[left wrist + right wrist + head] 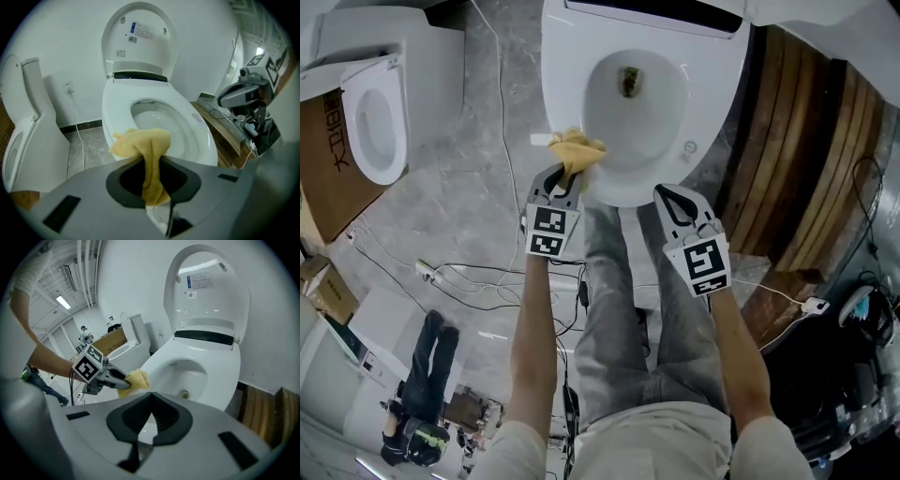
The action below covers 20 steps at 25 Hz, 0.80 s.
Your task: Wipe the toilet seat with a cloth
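Observation:
The white toilet seat (712, 103) is down and its lid (139, 35) stands up. A yellow cloth (577, 150) lies on the seat's front left rim. My left gripper (570, 174) is shut on it. In the left gripper view the cloth (146, 149) hangs bunched between the jaws over the seat rim (204, 138). My right gripper (664, 194) is shut with nothing in it and hovers just off the seat's front right edge. In the right gripper view its jaws (151, 398) meet, and the left gripper (101, 373) with the cloth (134, 379) shows beyond.
A second toilet (375, 122) and a cardboard box (328, 169) stand at the left. Wooden boards (797, 159) lean at the right. Cables and a power strip (427, 272) lie on the grey floor. My legs (623, 309) stand in front of the bowl.

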Motion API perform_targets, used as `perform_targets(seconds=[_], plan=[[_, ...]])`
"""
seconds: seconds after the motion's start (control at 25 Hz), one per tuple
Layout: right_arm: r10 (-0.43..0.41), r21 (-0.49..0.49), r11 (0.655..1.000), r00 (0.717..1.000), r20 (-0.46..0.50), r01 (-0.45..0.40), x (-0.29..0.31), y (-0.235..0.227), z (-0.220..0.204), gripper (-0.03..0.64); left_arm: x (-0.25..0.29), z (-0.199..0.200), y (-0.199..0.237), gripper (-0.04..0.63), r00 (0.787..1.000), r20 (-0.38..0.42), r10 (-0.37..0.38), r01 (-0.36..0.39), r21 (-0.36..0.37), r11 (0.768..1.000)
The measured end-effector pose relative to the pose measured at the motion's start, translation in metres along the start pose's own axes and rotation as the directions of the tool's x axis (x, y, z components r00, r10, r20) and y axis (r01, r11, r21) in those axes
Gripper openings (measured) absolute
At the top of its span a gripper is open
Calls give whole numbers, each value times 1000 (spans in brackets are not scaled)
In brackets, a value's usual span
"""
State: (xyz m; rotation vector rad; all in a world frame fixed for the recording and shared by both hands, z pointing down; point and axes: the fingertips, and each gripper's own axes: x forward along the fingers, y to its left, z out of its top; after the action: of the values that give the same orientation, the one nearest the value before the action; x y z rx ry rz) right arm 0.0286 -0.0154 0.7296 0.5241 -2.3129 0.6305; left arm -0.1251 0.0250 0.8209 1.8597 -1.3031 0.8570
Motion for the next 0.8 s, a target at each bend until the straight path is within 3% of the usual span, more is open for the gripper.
perform_targets(seconds=[0.8], plan=[[-21, 35, 999, 1000, -4, 22, -20, -12, -27, 8, -7, -37, -70, 82, 998, -38, -52, 47, -113, 993]])
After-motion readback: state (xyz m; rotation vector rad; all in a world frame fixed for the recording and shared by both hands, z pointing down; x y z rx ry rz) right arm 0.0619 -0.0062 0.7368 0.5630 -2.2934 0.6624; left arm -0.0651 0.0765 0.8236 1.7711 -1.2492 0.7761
